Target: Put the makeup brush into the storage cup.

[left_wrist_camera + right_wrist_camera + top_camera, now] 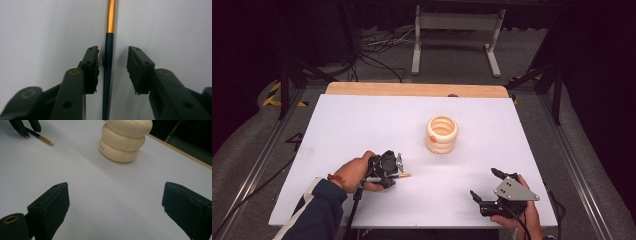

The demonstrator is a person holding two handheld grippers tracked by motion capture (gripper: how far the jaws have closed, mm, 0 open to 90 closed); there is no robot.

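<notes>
A slim pen with a dark teal barrel and a gold tip (108,62) lies flat on the white table top (362,125). My left gripper (112,51) straddles it, one jaw on each side. A gap remains between the pads and the barrel, so it stands open. In the high view the left gripper (393,172) sits at the front left, with the pen's gold tip (403,175) poking out to the right. My right gripper (483,182) rests near the front right edge, open wide with nothing between its jaws (115,195).
A cream ribbed cup of stacked rings (442,135) stands upright right of the table's middle, also seen in the right gripper view (125,140). A wooden strip (412,89) borders the far edge. Cables and a metal stand lie on the floor beyond.
</notes>
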